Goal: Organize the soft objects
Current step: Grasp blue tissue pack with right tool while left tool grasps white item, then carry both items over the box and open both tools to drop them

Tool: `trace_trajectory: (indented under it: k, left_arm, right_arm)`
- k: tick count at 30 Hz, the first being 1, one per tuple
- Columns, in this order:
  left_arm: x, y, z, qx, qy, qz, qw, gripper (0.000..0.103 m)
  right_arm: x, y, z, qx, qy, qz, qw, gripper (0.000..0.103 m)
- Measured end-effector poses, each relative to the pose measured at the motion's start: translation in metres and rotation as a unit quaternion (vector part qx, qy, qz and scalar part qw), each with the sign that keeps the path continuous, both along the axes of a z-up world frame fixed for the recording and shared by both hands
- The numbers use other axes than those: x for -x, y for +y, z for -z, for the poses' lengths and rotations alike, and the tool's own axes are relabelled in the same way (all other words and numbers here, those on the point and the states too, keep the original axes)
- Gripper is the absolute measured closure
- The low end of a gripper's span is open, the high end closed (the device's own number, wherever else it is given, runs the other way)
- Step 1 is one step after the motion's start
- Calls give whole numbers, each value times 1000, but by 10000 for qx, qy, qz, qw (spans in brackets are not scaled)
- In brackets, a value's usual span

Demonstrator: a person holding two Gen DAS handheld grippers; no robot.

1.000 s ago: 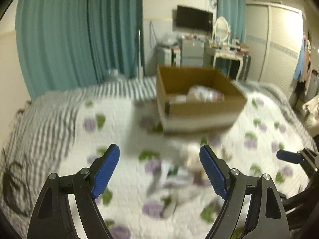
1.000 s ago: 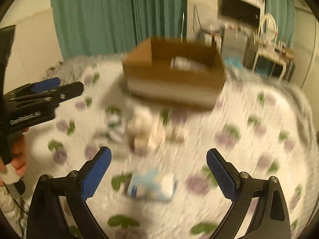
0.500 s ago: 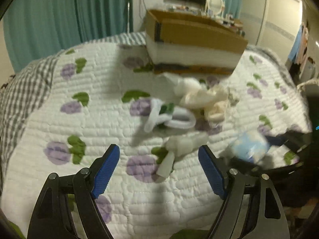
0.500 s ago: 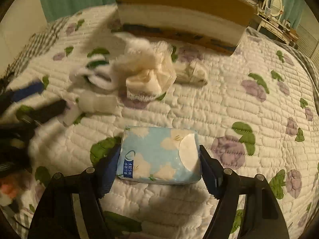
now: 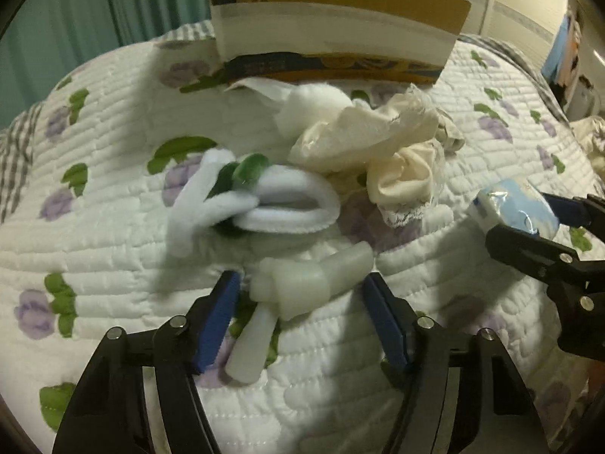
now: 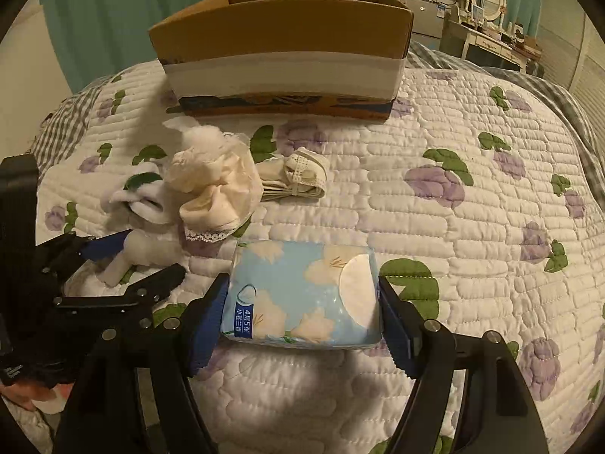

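Soft items lie on a floral quilt in front of a cardboard box (image 6: 280,53), which also shows in the left wrist view (image 5: 332,19). My right gripper (image 6: 302,302) is shut on a blue tissue pack (image 6: 302,295), seen at the right in the left wrist view (image 5: 514,208). My left gripper (image 5: 300,314) is open, its jaws on either side of a white knotted soft item (image 5: 302,287), not pressing it. Behind lie a white-and-green plush piece (image 5: 264,200), cream lace cloth (image 5: 378,143) and a folded cream strap (image 6: 298,178).
The quilt (image 6: 472,227) covers a bed that drops off on both sides. Teal curtains (image 6: 132,19) hang behind. A dresser with a mirror (image 6: 487,0) stands at the back right. The left gripper's body (image 6: 94,283) sits close to the left of the right gripper.
Both grippers have dropped toward the quilt and moved forward. The right jaws have closed on the tissue pack. The left jaws have narrowed around the white knotted item.
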State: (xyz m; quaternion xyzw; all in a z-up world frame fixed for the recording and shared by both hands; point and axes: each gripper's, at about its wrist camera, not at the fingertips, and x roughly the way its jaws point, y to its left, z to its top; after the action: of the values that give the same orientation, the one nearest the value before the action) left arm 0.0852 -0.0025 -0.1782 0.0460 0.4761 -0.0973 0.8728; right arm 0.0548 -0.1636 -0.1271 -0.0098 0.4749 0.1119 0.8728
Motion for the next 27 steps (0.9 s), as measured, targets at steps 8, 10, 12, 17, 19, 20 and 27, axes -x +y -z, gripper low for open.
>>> trace_trajectory:
  k: [8, 10, 12, 17, 19, 20, 27]
  left_arm:
    - [7, -3, -7, 46, -41, 183, 9998, 70]
    - [13, -3, -12, 17, -75, 162, 9998, 70]
    - [22, -1, -24, 39, -198, 93, 9998, 70]
    - [35, 7, -74, 331, -614, -49, 9976, 70]
    - [36, 8, -96, 471, -767, -37, 9959, 70]
    - [36, 7, -107, 488, -851, -29, 9952, 70]
    - [18, 2, -185, 468, -1633, 34, 9855, 70]
  right_arm:
    - [9, 1, -10, -45, -163, -60, 9998, 30]
    - [14, 2, -22, -64, -314, -97, 9994, 30]
    - [19, 3, -34, -80, -442, -140, 9989, 30]
    - [31, -2, -91, -205, -960, -232, 9949, 30]
    - [31, -5, -118, -224, -1177, -293, 9924, 30]
    - [31, -7, -133, -219, -1308, -318, 9907, 30]
    - [-2, -25, -218, -184, -2014, -283, 9789, 30]
